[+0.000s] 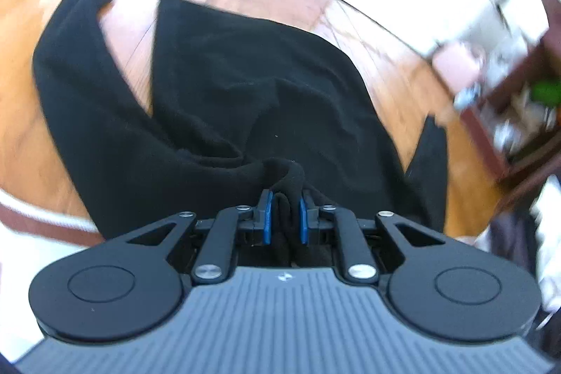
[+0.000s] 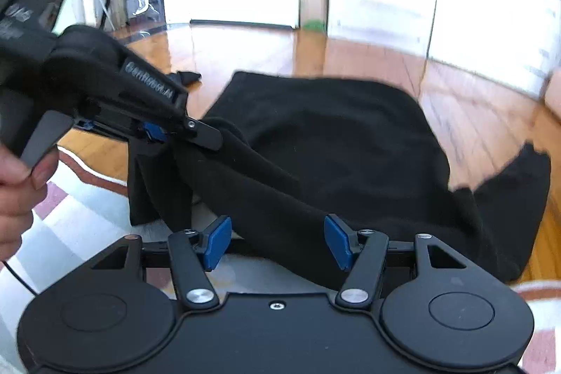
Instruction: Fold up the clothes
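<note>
Closest to the lens, the black garment (image 1: 245, 86) spreads over the wooden floor (image 1: 392, 83), its near hem gathered up off the boards and its far end lying flat. It is by far the largest thing here; one loose flap (image 2: 515, 198) trails off its right side. A pale rug with a reddish border (image 2: 87, 198) lies at the garment's near edge, partly under the hanging cloth.

Off the garment's right side stands a dark wooden shelf unit (image 1: 519, 114); its compartments hold small light-coloured items and something green, too blurred to name.

At the garment's near hem, the left gripper (image 1: 284, 219) has its blue pads drawn close together with a bunched fold of the black cloth pinched between them. Beside it, the right gripper (image 2: 277, 240) hangs over the same hem with its jaws spread wide, holding nothing.
</note>
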Demonstrator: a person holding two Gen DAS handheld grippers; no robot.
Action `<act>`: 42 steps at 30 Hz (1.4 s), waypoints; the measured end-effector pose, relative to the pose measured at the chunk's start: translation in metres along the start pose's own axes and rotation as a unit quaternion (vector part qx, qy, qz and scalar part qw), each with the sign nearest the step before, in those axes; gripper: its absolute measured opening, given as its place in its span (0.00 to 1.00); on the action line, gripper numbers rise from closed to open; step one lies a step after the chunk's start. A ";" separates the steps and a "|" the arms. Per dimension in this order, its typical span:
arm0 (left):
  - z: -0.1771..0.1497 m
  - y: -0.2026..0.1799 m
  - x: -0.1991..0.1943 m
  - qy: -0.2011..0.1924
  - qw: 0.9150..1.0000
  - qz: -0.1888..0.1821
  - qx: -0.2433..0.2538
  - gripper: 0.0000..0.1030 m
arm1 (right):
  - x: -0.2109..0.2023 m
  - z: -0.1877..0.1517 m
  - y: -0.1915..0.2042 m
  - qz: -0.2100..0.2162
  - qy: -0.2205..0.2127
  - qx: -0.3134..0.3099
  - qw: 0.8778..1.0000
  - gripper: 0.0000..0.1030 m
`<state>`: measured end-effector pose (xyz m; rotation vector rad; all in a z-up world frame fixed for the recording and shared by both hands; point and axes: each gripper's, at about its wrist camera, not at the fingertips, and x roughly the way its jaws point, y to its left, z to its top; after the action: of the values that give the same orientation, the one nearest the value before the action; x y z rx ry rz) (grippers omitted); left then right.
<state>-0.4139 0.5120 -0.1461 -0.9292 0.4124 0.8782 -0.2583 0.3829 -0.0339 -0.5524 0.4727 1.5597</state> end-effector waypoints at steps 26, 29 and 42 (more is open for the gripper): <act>-0.026 -0.070 0.018 0.075 0.982 -0.061 0.164 0.59 | 0.030 0.034 -0.175 0.029 0.047 0.322 0.945 0.04; -0.052 -0.106 0.038 0.107 0.959 -0.036 0.260 0.77 | 0.029 0.034 -0.188 0.044 0.044 0.312 0.948 0.04; -0.012 -0.071 0.055 0.013 0.980 0.085 0.182 0.12 | 0.060 0.026 -0.154 -0.057 0.153 0.115 0.980 0.31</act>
<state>-0.3231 0.5072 -0.1515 -0.5733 0.6586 0.9092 -0.1083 0.4556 -0.0450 -0.6318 0.8311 1.2938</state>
